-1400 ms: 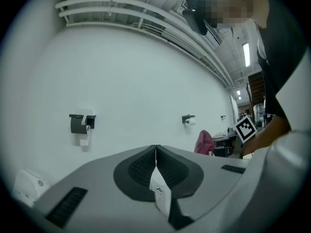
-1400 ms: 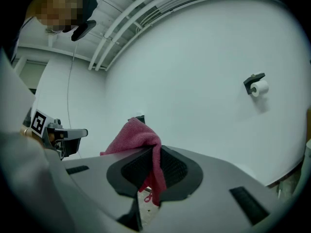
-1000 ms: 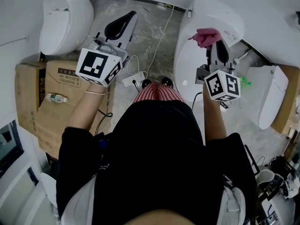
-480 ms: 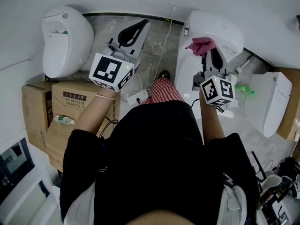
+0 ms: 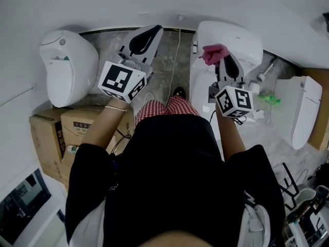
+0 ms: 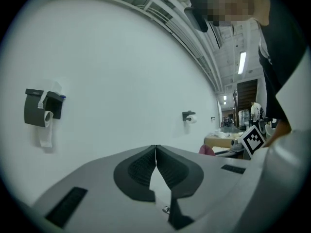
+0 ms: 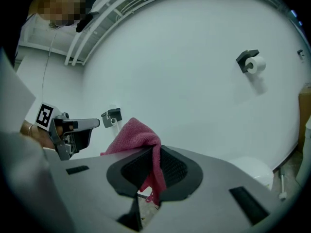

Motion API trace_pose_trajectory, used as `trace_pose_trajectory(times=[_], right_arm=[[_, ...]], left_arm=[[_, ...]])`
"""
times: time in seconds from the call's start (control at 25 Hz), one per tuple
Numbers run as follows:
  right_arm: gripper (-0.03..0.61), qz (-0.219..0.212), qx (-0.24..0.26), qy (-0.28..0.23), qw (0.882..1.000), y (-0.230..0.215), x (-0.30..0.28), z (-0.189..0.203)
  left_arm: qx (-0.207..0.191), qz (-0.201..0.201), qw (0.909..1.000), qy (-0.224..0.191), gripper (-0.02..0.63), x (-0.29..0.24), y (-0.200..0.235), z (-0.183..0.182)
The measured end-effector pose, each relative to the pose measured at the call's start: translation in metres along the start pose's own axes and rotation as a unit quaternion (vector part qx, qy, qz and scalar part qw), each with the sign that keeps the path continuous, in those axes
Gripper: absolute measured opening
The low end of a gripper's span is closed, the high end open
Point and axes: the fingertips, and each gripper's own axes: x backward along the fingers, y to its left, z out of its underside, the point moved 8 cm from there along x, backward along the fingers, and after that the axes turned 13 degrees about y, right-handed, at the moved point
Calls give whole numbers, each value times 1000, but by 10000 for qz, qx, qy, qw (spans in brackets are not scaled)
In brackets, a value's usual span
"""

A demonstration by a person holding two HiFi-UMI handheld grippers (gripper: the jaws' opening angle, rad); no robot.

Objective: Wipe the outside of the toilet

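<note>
The white toilet [image 5: 241, 37] stands against the wall at upper right in the head view. My right gripper [image 5: 221, 55] is held over it, shut on a pink cloth [image 5: 213, 53]. In the right gripper view the pink cloth [image 7: 141, 140] is pinched between the dark pads and bunches above them, facing the white wall. I cannot tell whether the cloth touches the toilet. My left gripper [image 5: 147, 36] is raised over the grey floor left of the toilet, jaws shut with nothing in them [image 6: 155, 148].
A second toilet [image 5: 67, 66] stands at left with cardboard boxes [image 5: 61, 133] below it. A third toilet [image 5: 300, 112] is at far right. A white cable [image 5: 177, 50] runs along the floor. Paper holders [image 6: 41, 108] [image 7: 252, 62] hang on the wall.
Both grippers have moved up towards the wall. The right gripper has carried the pink cloth towards the back of the toilet. The head view has shifted forward.
</note>
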Motion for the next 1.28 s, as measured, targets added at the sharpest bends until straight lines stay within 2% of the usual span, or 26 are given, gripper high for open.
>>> trace_pose_trajectory(times=[0.36, 0.64, 0.8, 0.88, 1.0, 1.12, 1.28], right_arm=[[57, 603, -311, 113, 9976, -12, 12, 27], [57, 1251, -704, 148, 9895, 7, -7, 57], [57, 1620, -1126, 111, 9803, 29, -36, 81], [57, 1829, -1245, 105, 9752, 33, -53, 95], [57, 2163, -1403, 51, 9662, 40, -84, 119], [57, 2457, -1775, -16, 9530, 46, -106, 143], [57, 2801, -2082, -105, 9371, 45, -125, 168]], left_arm=[[-168, 553, 9983, 53, 11, -40, 8, -13], [-291, 1452, 9890, 54, 11, -96, 35, -6], [-379, 2049, 9779, 171, 11, -126, 56, 11], [-374, 2201, 9745, 222, 11, -146, 63, 25], [-178, 2261, 9736, 263, 11, -169, 81, 53], [-64, 2275, 9732, 326, 11, -182, 97, 79], [-268, 2261, 9732, 330, 11, -191, 104, 108]])
